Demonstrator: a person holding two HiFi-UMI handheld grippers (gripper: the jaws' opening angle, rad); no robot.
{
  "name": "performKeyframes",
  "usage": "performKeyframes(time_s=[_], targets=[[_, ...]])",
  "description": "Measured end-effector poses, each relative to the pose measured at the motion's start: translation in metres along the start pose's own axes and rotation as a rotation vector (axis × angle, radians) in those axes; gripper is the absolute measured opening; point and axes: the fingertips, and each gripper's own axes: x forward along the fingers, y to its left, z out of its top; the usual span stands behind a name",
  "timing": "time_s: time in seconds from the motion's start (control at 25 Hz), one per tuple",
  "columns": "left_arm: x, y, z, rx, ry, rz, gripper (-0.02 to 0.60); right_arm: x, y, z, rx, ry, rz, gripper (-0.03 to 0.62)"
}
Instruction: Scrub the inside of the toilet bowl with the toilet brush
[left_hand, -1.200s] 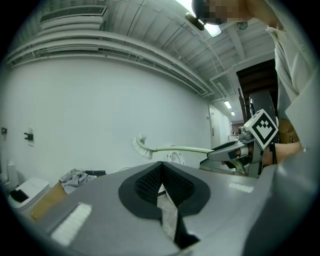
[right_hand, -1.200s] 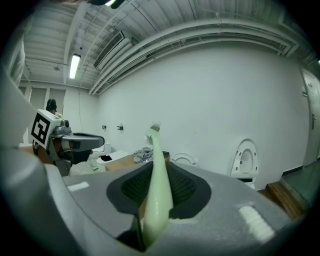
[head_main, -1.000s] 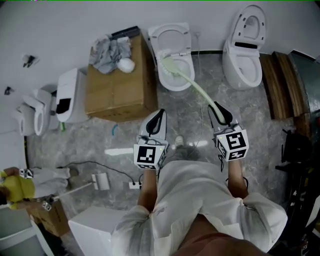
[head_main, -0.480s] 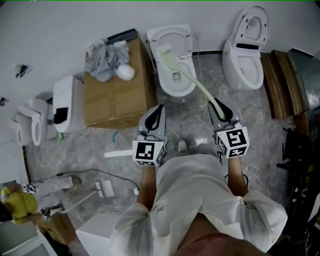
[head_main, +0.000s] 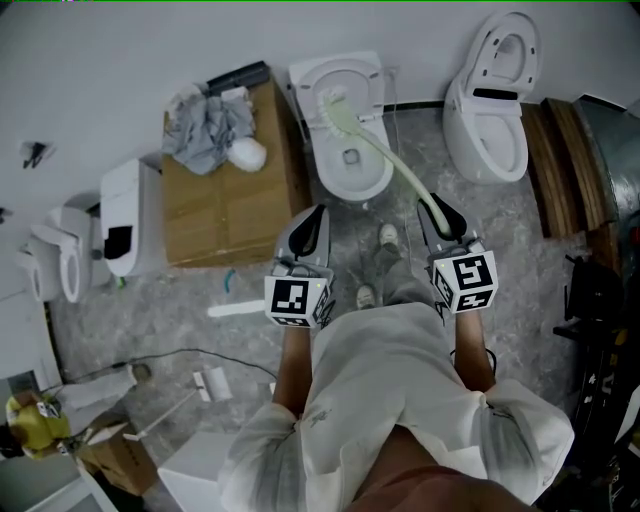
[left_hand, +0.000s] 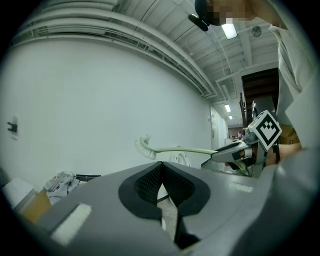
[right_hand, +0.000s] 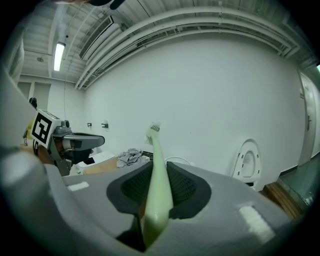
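Toilet brush (head_main: 380, 152) nudged rearward — curved, pale-green, bristly

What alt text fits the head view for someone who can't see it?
Seen from above, the right gripper is shut on a pale green toilet brush whose bristle head reaches over the rear of a white toilet bowl. The left gripper hangs shut and empty beside it. A cardboard box stands left of the toilet, a second toilet right.
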Motion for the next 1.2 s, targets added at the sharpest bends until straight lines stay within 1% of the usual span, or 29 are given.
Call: performKeyframes(time_s=[0.32,0.68,0.88,1.2], targets=[[0.061,0.024,-0.007,-0.006,0.011,0.011,0.018,0.058,-0.035,0.001,0.003,0.015,0.024,0.086],[0.140,0.061,-0.021,-0.048,0.047,0.044,0.018,0.145,-0.078,0.013,-0.021,0.046,0.116,0.086],[0.180,0.079,-0.044,-0.077,0.093,0.070,0.018,0.191,-0.101,0.001,-0.031,0.102,0.159,0.086],[0.237,0.106,-0.082,-0.109,0.167,0.117,0.018,0.250,-0.136,-0.028,-0.019,0.190,0.227,0.086]])
